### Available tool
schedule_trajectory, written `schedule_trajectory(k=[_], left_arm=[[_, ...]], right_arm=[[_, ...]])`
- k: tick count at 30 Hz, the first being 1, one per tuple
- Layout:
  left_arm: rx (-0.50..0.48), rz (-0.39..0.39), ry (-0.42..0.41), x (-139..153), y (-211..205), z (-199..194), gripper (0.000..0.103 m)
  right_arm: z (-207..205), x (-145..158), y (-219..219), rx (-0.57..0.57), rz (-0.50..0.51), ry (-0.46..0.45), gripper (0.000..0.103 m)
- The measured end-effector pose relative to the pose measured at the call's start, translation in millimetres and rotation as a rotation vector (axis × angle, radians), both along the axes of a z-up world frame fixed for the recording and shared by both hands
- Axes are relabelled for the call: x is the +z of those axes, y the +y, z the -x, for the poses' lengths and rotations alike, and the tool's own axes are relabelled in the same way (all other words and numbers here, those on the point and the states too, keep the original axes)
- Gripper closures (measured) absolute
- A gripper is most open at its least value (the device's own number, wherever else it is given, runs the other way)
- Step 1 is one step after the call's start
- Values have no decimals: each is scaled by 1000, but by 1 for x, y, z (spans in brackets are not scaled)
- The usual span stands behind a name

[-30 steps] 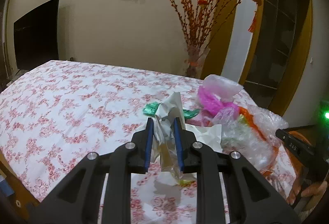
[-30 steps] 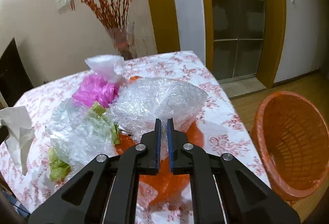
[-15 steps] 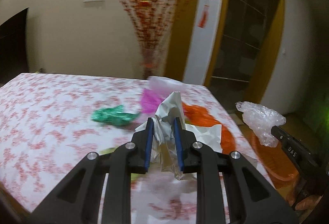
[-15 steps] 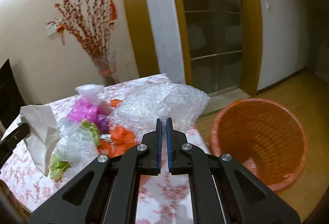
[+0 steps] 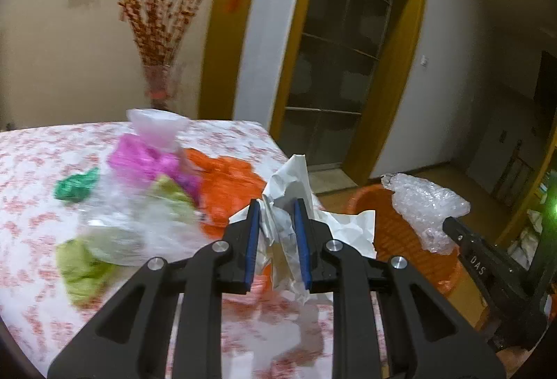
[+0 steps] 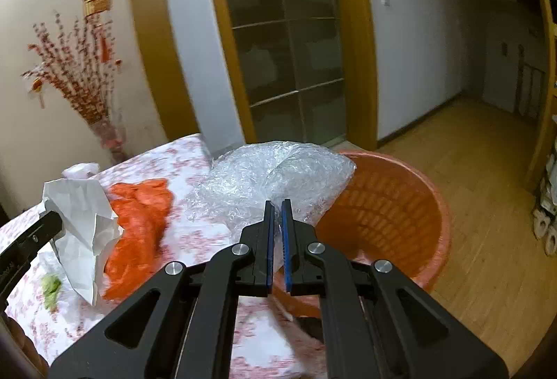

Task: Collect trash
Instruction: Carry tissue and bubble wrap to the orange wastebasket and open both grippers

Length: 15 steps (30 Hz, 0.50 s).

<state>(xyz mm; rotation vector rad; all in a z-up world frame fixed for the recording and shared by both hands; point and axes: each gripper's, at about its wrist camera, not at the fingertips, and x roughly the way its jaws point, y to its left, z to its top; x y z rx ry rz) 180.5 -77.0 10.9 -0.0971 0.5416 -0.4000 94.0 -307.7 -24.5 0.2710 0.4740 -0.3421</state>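
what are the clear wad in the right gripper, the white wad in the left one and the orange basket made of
Clear wad: looks like bubble wrap, glossy see-through plastic film with small raised cells. White wad: seems to be crumpled paper, matte, holding sharp creases and stiff peaks. Orange basket: probably moulded plastic, smooth with a slight sheen, walls pierced by rows of regular slots.

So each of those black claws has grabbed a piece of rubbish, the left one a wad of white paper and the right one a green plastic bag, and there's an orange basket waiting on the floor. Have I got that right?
Nearly. The right gripper holds clear bubble wrap, not a green bag, as the right wrist view shows. The rest stands: the left gripper is clamped on crumpled white paper, and the orange basket stands on the floor beside the table.
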Motion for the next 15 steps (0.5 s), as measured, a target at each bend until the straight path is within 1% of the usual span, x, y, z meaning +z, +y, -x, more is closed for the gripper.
schedule_trajectory(k=[3,7,15], left_arm=[[-38,6,7,-4,-20,-3,82],[-76,3,5,-8,-36,-7,82],[-143,-3,-11,-9,-79,-12,82]], right_arm=[[4,-4,-13,-32,-11,-1,98],[8,-6,-27,-67,-16,-7,98],[7,-12,-45,-114,-29,-2,98]])
